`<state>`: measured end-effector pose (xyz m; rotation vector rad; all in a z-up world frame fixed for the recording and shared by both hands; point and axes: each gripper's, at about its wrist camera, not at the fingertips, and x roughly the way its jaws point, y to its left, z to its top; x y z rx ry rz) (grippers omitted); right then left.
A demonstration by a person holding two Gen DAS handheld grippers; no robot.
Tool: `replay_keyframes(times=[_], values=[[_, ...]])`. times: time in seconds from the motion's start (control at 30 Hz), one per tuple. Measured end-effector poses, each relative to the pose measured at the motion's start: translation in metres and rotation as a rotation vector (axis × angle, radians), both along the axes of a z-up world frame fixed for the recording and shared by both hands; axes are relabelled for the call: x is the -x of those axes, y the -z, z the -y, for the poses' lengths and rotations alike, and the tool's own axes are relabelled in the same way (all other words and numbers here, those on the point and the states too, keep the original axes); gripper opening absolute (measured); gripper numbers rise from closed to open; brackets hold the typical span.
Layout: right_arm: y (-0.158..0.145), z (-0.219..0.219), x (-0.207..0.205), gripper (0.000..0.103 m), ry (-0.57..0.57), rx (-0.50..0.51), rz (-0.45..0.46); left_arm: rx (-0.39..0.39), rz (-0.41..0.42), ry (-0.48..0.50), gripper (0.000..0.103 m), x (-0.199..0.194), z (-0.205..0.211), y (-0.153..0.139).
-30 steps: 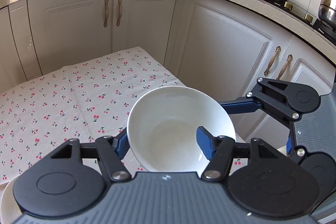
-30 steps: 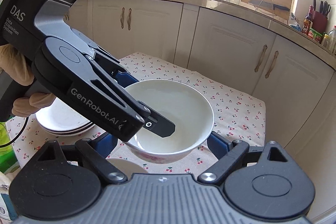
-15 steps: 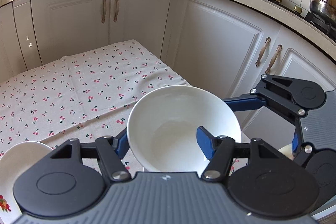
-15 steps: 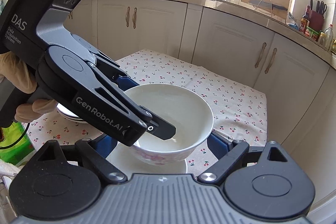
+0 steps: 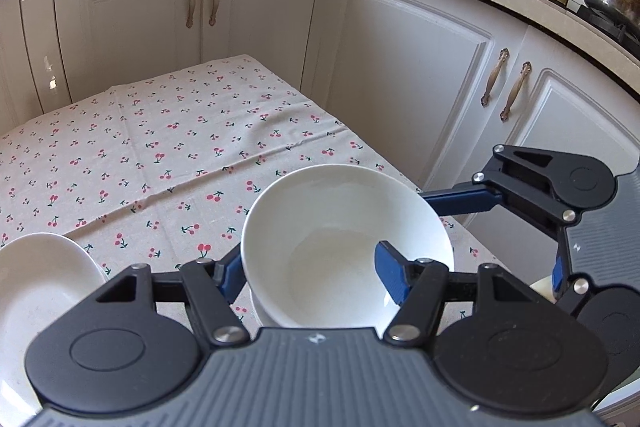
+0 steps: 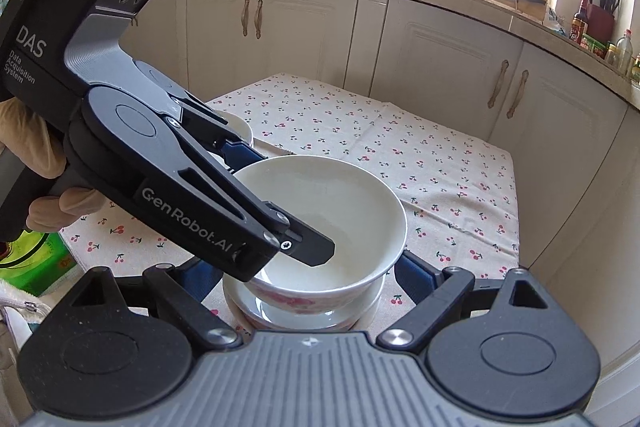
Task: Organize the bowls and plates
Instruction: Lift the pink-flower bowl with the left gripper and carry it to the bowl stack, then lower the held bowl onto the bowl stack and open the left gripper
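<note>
Currently the white bowl (image 6: 320, 223) sits nested in a second bowl (image 6: 304, 315) on the cherry-print counter (image 5: 168, 147). My left tongs (image 5: 310, 273) are clamped across its rim, one finger inside. My right tongs (image 6: 308, 277) stand apart, flanking both bowls. A white plate (image 5: 36, 275) lies near, leftward.
</note>
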<state>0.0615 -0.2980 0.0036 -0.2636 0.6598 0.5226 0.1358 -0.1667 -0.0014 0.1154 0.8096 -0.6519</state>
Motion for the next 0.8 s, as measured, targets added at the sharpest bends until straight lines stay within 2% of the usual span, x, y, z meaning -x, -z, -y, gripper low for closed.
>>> replay_keyframes(times=[0.3, 0.8], values=[[0.008, 0.004, -0.001, 0.095, 0.016, -0.032, -0.025, 0.004, 0.001, 0.003, 0.065, -0.001, 0.003, 0.006], [0.014, 0.006, -0.001, 0.095, 0.037, -0.047, -0.037, 0.067, -0.025, -0.033, 0.067, -0.003, 0.000, 0.013]])
